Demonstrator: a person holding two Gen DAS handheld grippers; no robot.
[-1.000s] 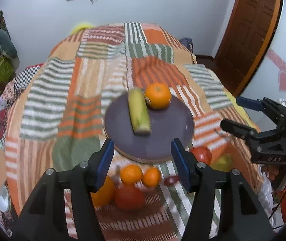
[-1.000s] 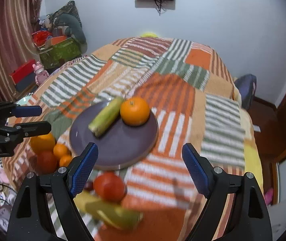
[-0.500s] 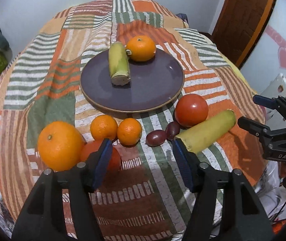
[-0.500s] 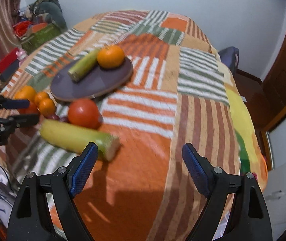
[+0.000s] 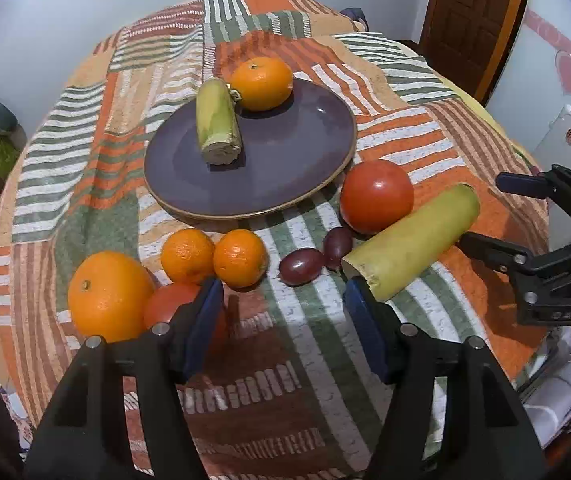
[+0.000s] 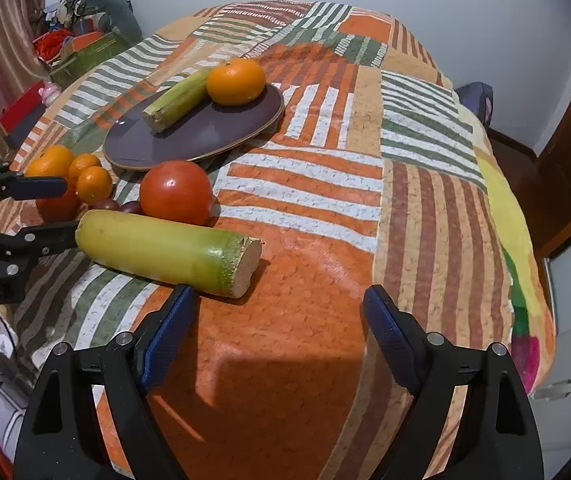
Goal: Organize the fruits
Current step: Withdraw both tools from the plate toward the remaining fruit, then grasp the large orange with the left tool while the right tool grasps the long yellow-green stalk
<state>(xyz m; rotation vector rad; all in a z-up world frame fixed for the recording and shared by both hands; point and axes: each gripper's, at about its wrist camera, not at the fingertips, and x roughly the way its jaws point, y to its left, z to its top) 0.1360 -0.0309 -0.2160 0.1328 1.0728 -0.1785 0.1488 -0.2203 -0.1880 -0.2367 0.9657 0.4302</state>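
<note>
A dark purple plate [image 5: 285, 168] [image 6: 213, 128] holds a short yellow-green stalk piece [image 5: 217, 120] and an orange [image 5: 261, 82]. In front of it on the blanket lie a tomato [image 5: 377, 194], a long yellow-green stalk piece [image 5: 409, 240] [image 6: 161, 250], two dark grapes [image 5: 301, 266], two small oranges [image 5: 213, 258], a large orange [image 5: 105, 296] and a second tomato [image 5: 169, 306]. My left gripper [image 5: 281, 300] is open, empty, just short of the grapes. My right gripper [image 6: 277, 304] is open, empty, beside the long stalk's cut end.
The fruits lie on a bed under a striped patchwork blanket [image 6: 365, 200]. A brown door [image 5: 481, 20] stands at the back right. Boxes and bags [image 6: 77, 48] are piled on the floor at the left. The blanket falls off at the near edges.
Both grippers have drawn back and tilted down. The loose fruits in front of the plate now fill the views. Both grippers stay open and empty.
</note>
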